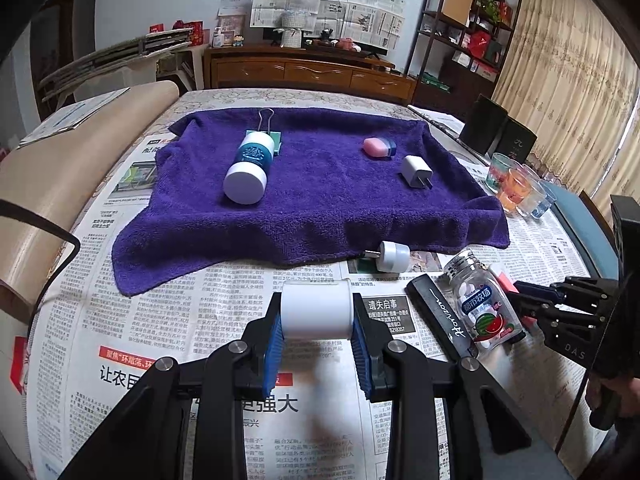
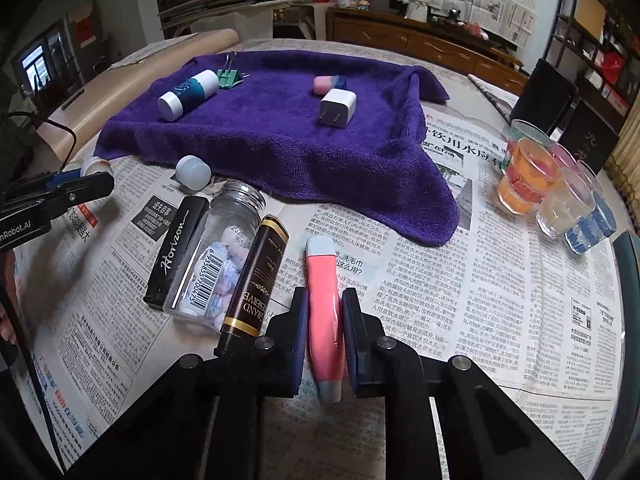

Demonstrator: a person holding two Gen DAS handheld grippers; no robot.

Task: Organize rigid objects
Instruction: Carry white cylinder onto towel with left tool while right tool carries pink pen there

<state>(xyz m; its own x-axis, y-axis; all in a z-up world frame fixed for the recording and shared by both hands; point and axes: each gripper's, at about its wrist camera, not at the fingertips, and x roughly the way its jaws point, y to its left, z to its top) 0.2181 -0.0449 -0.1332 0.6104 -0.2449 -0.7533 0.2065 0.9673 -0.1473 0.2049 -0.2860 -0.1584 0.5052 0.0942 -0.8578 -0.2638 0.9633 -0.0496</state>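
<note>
Nearest, the left gripper (image 1: 318,354) has its blue-padded jaws clamped on a plain white cylinder (image 1: 317,311), smooth plastic by the look of it, held just above the newspaper (image 1: 224,320) that covers the surface. The right gripper (image 2: 326,334) has its jaws closed tight on a slim pink tool (image 2: 325,304) with pale grey-blue ends, glossy and slightly curved, pointing away from the hand. Just left of it lies a row of three things side by side and touching: a dark tube (image 2: 256,280) with gold bands printed "GRAND RESERVE", a clear jar (image 2: 218,256) with a ribbed metal cap, a barcode and round tablets inside, and a matte black box (image 2: 176,248) with "Horizon" in white script. From the left side the jar's label shows Chinese characters and a watermelon picture. A little beyond, a small white cap-shaped piece (image 2: 193,172) lies on its side at the hem of a purple towel (image 2: 280,136), thick terry, rumpled at the edges. On the towel sit a white and teal bottle (image 2: 188,94) lying down, a green binder clip (image 2: 230,77) behind it, a pink and blue capsule (image 2: 330,83), and a white plug adapter (image 2: 337,107) with two prongs. Off to the right stand coloured plastic cups (image 2: 528,176), orange one foremost. The newspaper print is Chinese throughout.
</note>
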